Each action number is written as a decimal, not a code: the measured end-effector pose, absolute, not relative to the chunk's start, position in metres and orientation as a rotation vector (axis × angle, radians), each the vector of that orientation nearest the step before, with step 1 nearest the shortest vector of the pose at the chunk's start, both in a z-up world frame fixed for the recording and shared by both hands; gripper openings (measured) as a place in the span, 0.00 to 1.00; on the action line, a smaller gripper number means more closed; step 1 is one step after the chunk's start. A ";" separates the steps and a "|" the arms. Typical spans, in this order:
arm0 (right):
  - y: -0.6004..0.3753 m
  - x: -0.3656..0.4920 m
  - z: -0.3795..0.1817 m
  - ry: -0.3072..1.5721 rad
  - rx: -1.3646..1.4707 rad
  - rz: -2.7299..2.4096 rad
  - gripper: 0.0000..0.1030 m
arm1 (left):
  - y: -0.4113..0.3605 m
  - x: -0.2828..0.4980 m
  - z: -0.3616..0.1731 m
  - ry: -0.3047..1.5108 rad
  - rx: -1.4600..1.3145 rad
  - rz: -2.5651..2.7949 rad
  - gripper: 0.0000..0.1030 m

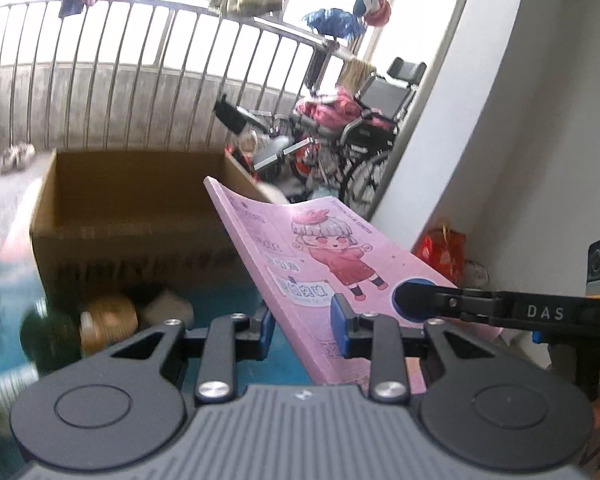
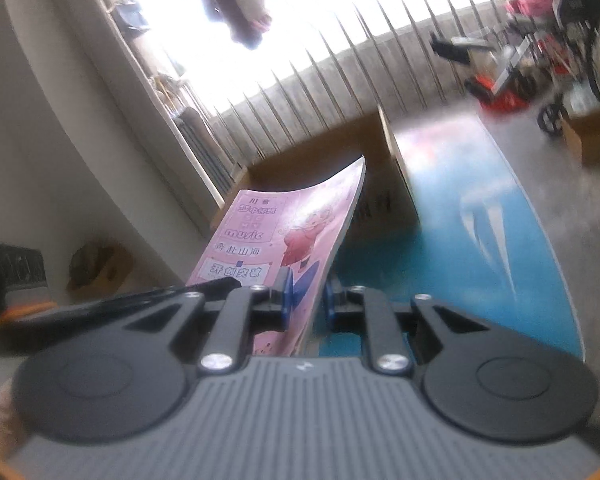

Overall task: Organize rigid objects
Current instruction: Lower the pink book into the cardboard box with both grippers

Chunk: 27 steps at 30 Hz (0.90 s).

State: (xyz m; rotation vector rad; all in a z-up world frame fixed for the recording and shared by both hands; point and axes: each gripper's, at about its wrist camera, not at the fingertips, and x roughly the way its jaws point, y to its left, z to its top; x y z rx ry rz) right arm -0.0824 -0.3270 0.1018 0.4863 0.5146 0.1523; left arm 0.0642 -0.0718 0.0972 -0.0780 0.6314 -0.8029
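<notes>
Gripping book (image 1: 324, 256) | left hand-held gripper (image 1: 302, 328) and right hand-held gripper (image 2: 306, 300) are both clamping its near edge, sharing the floppy weight | book is hanging airborne, short of the box (image 1: 132, 208), likely its destination

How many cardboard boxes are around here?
2: a big open cardboard box just beyond the pink book, and a smaller box on the floor by the wheelchair. Others may be hidden.

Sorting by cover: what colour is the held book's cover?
Pink, with a cartoon girl in red; the book shows best in the left wrist view.
</notes>
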 end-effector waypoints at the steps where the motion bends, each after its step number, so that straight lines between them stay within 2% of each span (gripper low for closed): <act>1: -0.327 -0.073 0.110 0.504 0.472 0.156 0.14 | -0.074 0.071 0.103 0.624 -0.078 -0.799 0.30; 7: -0.348 0.000 0.150 0.467 0.417 0.191 0.14 | -0.094 0.135 0.135 0.618 -0.091 -0.747 0.30; 12: -0.369 0.081 0.172 0.497 0.388 0.224 0.15 | -0.112 0.209 0.141 0.698 -0.128 -0.696 0.30; 16: -0.384 0.155 0.174 0.567 0.378 0.236 0.15 | -0.125 0.266 0.125 0.780 -0.131 -0.641 0.31; 21: -0.393 0.227 0.151 0.694 0.365 0.241 0.15 | -0.137 0.326 0.093 0.918 -0.138 -0.596 0.31; 27: -0.383 0.272 0.119 0.797 0.307 0.230 0.15 | -0.130 0.362 0.052 1.035 -0.200 -0.573 0.31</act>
